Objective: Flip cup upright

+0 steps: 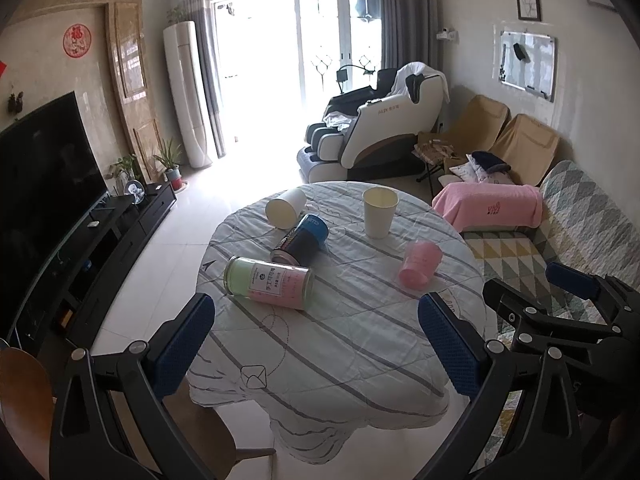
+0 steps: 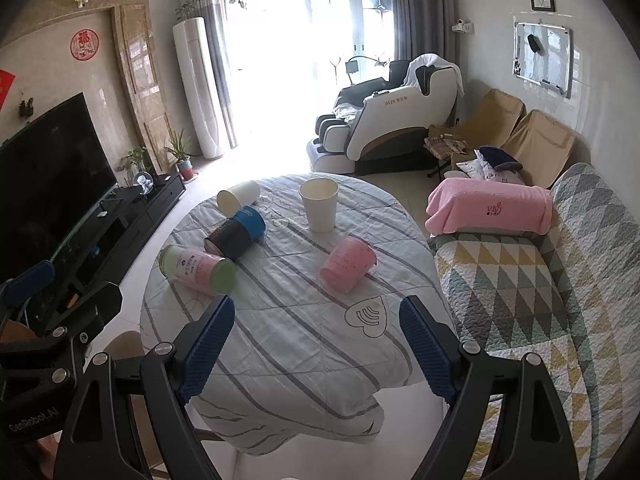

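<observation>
Several cups are on the round table with a striped cloth (image 1: 340,340) (image 2: 300,340). A white paper cup (image 1: 379,212) (image 2: 319,206) stands upright. Another white paper cup (image 1: 285,208) (image 2: 237,198) lies on its side. A blue-black cup (image 1: 300,240) (image 2: 236,236), a green-pink cup (image 1: 270,282) (image 2: 196,270) and a pink plastic cup (image 1: 419,264) (image 2: 346,264) also lie on their sides. My left gripper (image 1: 316,344) is open and empty above the table's near part. My right gripper (image 2: 316,348) is open and empty too; it also shows at the right of the left wrist view (image 1: 560,292).
A sofa with a quilted cover (image 2: 540,280) and a pink blanket (image 2: 488,208) is right of the table. A TV (image 1: 44,176) on a black stand is at the left. A massage chair (image 1: 380,128) stands behind. A wooden chair (image 1: 24,400) is at the near left.
</observation>
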A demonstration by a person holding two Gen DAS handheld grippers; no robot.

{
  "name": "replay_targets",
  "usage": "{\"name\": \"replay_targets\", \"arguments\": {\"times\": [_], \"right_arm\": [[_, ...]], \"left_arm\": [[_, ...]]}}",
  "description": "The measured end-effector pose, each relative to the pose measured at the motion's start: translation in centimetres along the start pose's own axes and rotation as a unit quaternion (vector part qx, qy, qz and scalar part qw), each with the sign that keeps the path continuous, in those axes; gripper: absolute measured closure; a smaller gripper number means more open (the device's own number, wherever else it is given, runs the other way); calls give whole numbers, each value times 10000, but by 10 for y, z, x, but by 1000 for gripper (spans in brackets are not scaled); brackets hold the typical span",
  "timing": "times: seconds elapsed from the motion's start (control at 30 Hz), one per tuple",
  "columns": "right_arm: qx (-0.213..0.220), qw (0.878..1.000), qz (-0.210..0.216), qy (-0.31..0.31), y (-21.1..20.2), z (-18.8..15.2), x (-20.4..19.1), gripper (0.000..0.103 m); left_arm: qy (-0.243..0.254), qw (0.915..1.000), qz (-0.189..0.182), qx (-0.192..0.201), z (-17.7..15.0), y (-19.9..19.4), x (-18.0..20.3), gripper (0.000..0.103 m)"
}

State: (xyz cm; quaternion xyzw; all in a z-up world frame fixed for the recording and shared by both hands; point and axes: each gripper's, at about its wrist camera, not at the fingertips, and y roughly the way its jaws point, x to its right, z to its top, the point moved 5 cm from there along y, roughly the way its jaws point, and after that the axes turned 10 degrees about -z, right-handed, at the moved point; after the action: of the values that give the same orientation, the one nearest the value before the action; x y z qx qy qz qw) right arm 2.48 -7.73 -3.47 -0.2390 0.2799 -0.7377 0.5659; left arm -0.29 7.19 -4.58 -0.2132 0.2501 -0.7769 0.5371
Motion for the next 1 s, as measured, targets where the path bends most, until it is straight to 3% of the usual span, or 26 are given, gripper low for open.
{"name": "replay_targets", "arguments": {"times": [1.0], "right_arm": [[-280, 9995, -135, 98, 36, 9, 6, 17]], "left_arm": [[98, 9999, -132, -52, 18, 39, 0, 0]]}}
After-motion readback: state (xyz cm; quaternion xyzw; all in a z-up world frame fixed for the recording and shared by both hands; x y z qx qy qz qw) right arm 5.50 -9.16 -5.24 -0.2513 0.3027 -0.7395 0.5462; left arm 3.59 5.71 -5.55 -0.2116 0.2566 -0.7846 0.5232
